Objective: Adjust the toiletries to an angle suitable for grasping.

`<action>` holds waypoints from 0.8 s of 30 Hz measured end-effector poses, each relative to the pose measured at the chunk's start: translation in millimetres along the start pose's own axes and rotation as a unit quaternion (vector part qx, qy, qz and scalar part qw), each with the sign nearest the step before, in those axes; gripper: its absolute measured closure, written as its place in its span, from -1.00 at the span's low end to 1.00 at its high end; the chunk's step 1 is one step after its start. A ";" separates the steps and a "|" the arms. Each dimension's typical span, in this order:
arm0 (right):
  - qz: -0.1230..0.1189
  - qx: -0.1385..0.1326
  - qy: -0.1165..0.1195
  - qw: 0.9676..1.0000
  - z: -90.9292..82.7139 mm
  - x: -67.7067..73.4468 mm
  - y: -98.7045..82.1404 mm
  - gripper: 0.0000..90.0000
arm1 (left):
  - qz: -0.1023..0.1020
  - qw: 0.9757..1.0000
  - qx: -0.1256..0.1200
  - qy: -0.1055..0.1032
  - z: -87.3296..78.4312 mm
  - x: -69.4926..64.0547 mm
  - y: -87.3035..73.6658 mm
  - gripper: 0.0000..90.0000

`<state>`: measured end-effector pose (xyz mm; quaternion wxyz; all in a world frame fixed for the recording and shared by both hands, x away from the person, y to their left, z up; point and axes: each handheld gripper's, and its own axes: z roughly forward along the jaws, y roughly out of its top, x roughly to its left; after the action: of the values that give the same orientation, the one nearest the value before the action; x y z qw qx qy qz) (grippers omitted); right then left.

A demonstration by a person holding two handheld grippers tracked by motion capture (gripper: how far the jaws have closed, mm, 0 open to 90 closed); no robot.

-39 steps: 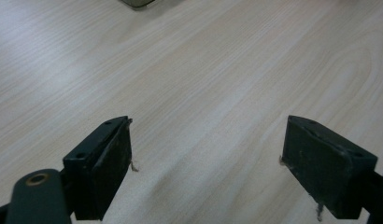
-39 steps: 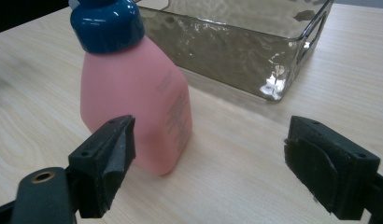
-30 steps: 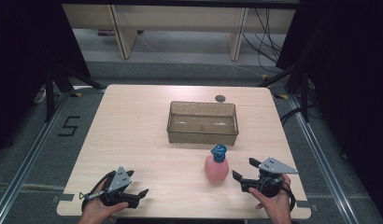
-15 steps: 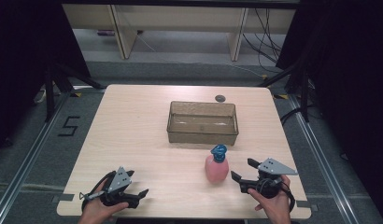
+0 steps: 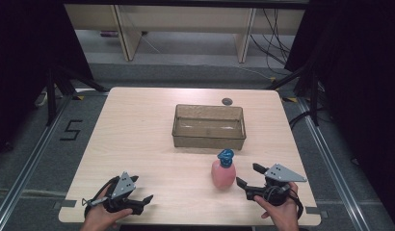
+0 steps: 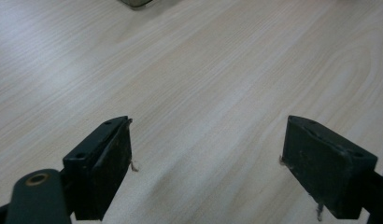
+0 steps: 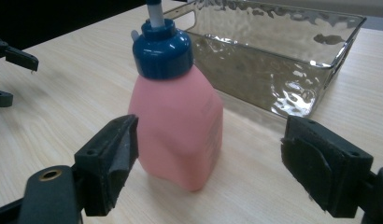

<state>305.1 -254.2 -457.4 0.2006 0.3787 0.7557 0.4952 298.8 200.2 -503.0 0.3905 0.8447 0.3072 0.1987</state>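
A pink pump bottle with a blue cap stands upright on the wooden table, just in front of a clear plastic tray. My right gripper rests open on the table just right of the bottle, jaws pointed at it. In the right gripper view the bottle stands a little ahead of the wide-apart jaws, with the tray behind it. My left gripper lies open near the front left edge, with bare wood between its fingers.
A small dark round spot sits on the table behind the tray. The left gripper's tips show far off in the right gripper view. Shelf legs and cables stand on the floor beyond the table's far edge.
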 end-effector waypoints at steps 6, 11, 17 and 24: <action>-0.001 -0.004 0.006 1.000 -1.4 3.8 2.7 -0.56 | 0.002 1.000 0.001 0.000 0.2 0.3 0.0 -0.66; -0.005 -0.011 0.008 1.000 -1.5 6.5 4.7 -0.56 | 0.003 1.000 0.000 -0.002 0.5 0.6 0.0 -0.66; -0.002 -0.011 0.015 1.000 -0.4 11.5 6.1 -0.56 | 0.000 1.000 -0.001 -0.002 0.9 0.1 -0.7 -0.66; -0.008 -0.015 0.027 0.999 0.9 13.9 8.2 -0.56 | -0.002 1.000 0.000 -0.002 0.9 0.0 -0.8 -0.66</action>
<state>299.9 -241.1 -449.4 0.1899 0.3560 0.7566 0.5146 299.0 200.2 -504.2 0.3914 0.8445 0.3081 0.1966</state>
